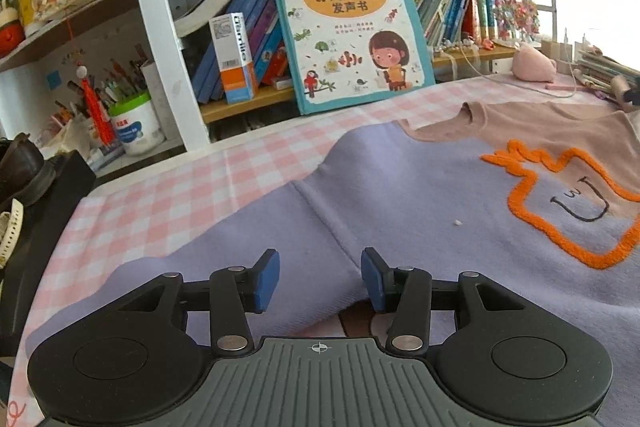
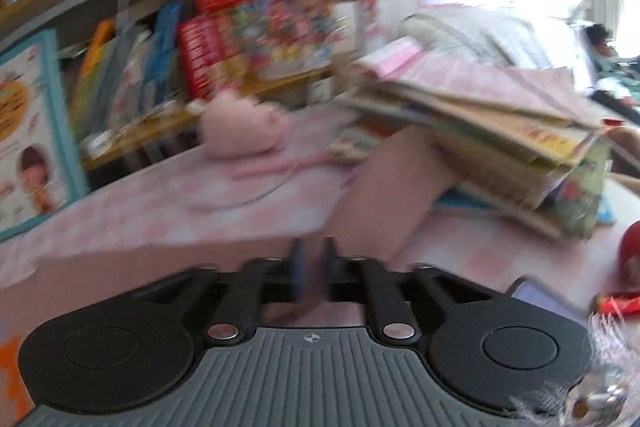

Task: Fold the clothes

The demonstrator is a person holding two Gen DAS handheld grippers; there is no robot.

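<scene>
The sweater (image 1: pixel 400 195) lies spread on the tabletop (image 1: pixel 160 195), left claw (image 1: pixel 320 277) wide over its near sleeve seam, ready to pinch; right claw (image 2: pixel 313 267) narrow, blurred, over the pink part.

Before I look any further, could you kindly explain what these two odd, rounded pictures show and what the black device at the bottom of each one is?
No robot arm is involved: a person carries a hand-held gripper in each hand, and a fisheye camera on each looks forward along its two fingers. That explains the rounded look.

The left wrist view shows the left hand-held gripper, its blue pads spread open over the lilac sleeve of a sweatshirt, holding nothing. The sweatshirt lies flat on a pink checked tablecloth, with a large picture book leaning on the shelf behind.

The right wrist view is blurred. The right hand-held gripper has its fingers nearly together above beige cloth; whether it grips anything I cannot tell. A stack of books and a pink soft toy lie beyond.
</scene>
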